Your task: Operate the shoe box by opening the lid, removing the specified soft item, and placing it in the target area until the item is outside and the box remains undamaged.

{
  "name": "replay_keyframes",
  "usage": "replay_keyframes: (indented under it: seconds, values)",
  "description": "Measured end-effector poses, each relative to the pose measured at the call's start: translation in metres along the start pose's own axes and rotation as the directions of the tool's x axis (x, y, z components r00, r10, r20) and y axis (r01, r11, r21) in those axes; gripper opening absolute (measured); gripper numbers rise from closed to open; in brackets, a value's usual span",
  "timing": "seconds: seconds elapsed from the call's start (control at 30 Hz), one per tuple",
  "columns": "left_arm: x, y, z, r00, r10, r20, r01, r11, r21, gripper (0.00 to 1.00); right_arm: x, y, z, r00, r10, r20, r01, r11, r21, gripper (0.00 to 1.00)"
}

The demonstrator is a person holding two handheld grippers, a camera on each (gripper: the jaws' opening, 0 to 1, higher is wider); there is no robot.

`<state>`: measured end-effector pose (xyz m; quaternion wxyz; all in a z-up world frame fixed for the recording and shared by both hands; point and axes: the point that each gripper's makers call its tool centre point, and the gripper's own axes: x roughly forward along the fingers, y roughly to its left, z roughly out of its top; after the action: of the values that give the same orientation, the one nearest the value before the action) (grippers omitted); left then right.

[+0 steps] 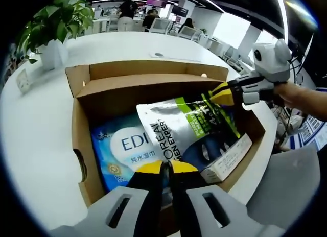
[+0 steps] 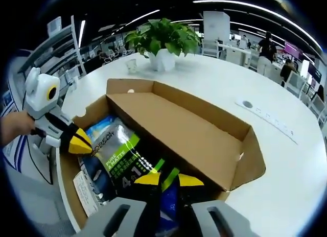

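The brown shoe box (image 1: 82, 145) (image 2: 214, 140) stands open on the white table, its lid (image 1: 148, 68) (image 2: 179, 119) folded back and upright. A silver and green soft pouch (image 1: 184, 129) (image 2: 125, 158) lies tilted across the top of the contents. My left gripper (image 1: 166, 165) (image 2: 84, 141) is shut on the pouch's near edge. My right gripper (image 2: 169, 180) (image 1: 225, 94) is shut on the opposite corner of the pouch, over the box's far side. A blue wet-wipes pack (image 1: 120, 150) (image 2: 99, 125) lies under the pouch.
A white carton (image 1: 230, 160) (image 2: 84, 188) lies in the box beside the pouch. A potted plant (image 1: 51, 27) (image 2: 163, 40) stands on the round white table (image 1: 30, 129) (image 2: 286, 160). People and desks are far behind.
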<state>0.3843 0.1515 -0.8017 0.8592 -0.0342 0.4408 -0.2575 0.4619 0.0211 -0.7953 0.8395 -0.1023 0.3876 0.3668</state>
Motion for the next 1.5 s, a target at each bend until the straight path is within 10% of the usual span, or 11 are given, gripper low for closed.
replay_keyframes:
  seconds: [0.73, 1.5]
  values:
    - [-0.001, 0.0, 0.0, 0.999, 0.037, 0.008, -0.038, 0.998, 0.041, 0.0, -0.013, 0.011, 0.011, 0.983, 0.118, 0.14, -0.153, 0.948, 0.28, 0.0]
    - [-0.018, -0.007, 0.024, 0.996, 0.042, 0.081, -0.046, 0.998, 0.048, 0.0, -0.032, 0.007, 0.033, 0.973, 0.079, 0.217, -0.129, 0.965, 0.227, 0.0]
